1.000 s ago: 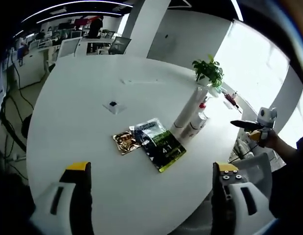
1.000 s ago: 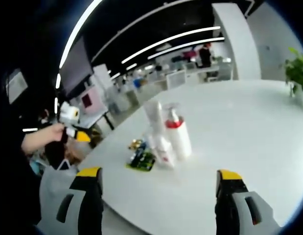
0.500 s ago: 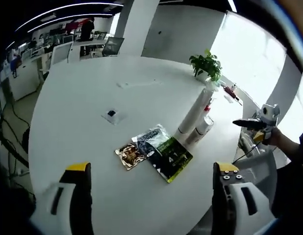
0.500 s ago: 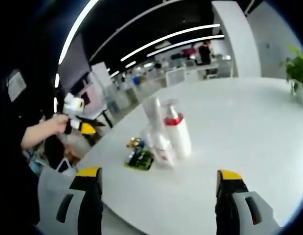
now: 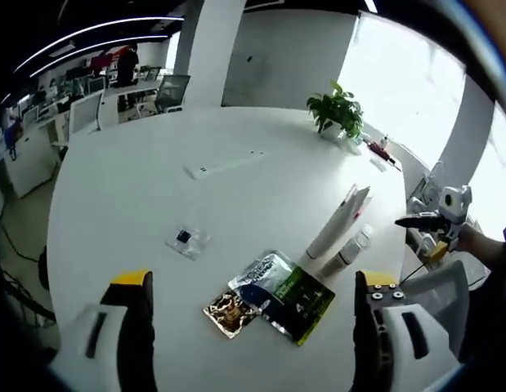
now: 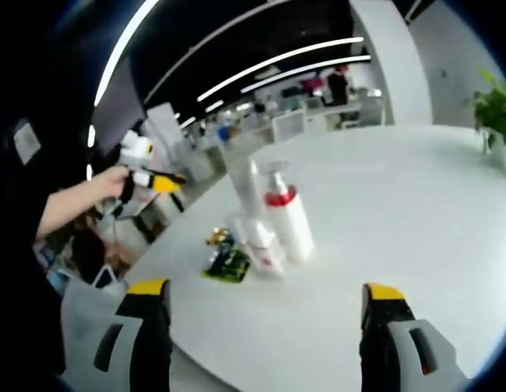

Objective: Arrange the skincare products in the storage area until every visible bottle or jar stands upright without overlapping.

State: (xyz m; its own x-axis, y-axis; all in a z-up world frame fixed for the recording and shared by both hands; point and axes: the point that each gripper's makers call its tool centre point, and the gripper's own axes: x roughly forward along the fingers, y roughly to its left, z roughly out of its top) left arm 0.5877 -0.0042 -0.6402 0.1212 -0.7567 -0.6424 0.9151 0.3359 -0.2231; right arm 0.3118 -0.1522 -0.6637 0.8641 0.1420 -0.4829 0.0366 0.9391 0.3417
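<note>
Standing upright near the round white table's point(image 5: 130, 180) edge are a tall white tube point(image 5: 338, 222) and a pump bottle with a red collar point(image 5: 349, 250). In the right gripper view the pump bottle point(image 6: 288, 227), the tall tube point(image 6: 245, 189) and a shorter white bottle point(image 6: 261, 247) stand close together. Flat sachets, one green-black point(image 5: 291, 296) and one gold-brown point(image 5: 229, 311), lie beside them. My left gripper point(image 5: 254, 282) is open above the table, well short of the products. My right gripper point(image 6: 266, 291) is open too, some distance from the bottles.
A potted plant point(image 5: 337, 109) stands at the table's far side, with a white power strip point(image 5: 223, 163) and a small clear packet point(image 5: 185, 240) nearer. A hand holds the right gripper point(image 5: 433, 224) off the table's edge. Office desks and chairs lie beyond.
The left gripper's camera has lifted and moved on, so the products sit lower in its view. In the right gripper view, the hand with the left gripper has risen towards the bottles. The products have not moved.
</note>
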